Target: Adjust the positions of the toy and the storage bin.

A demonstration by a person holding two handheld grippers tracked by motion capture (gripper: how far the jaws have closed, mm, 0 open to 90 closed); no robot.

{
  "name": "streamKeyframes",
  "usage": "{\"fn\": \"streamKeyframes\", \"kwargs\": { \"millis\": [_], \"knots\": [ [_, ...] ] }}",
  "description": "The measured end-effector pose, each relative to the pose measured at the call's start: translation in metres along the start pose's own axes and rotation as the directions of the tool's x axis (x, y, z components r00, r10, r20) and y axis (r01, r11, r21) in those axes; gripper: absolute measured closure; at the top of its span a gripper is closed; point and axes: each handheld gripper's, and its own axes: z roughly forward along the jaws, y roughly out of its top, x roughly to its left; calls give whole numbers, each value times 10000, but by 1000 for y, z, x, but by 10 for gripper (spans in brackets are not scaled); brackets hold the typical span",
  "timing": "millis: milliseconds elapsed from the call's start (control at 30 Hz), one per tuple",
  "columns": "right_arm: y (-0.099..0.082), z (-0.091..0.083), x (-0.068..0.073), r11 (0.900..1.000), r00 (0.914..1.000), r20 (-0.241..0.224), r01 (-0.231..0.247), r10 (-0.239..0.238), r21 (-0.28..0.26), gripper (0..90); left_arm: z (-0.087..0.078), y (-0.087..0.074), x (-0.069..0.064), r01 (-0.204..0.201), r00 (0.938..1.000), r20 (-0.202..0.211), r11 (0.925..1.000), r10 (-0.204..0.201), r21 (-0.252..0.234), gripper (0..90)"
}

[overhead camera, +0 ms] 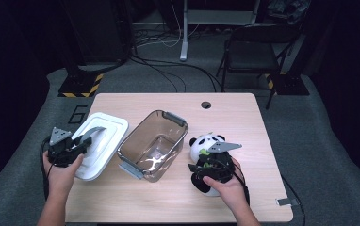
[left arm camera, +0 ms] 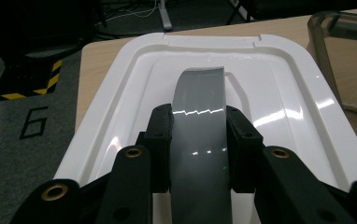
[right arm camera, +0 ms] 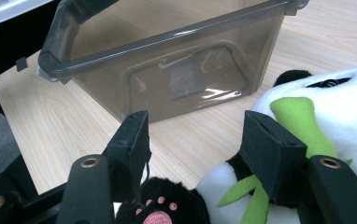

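White lid (overhead camera: 99,144) — long axis slanting away toward table's far right.

Panda toy (right arm camera: 335,121) cut off, right edge

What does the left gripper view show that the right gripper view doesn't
Left gripper view: the white lid close up, with the left tool shut on the lid's grey handle, and a floor marking like a 6 beside a yellow and black striped base.

Right gripper view: the panda plush with its green leaf and a black paw with pink pads, sitting between the right tool jaws; whether the pads press on it is unclear.

Both: the wooden table and the smoky clear bin, in the left gripper view just its corner.
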Motion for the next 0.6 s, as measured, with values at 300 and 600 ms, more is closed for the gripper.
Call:
{"fn": "streamKeyframes", "kwargs": {
  "millis": [300,600],
  "knots": [
    [-1,0,-1,10000,10000,48,35,-35,15,416,7,-12,8,218,9997,-140,9997,-219,-101,671],
    [-1,-2,-2,10000,10000,93,-35,36,-28,416,27,-32,18,396,9987,-321,9988,-387,303,670]
  ]
}}
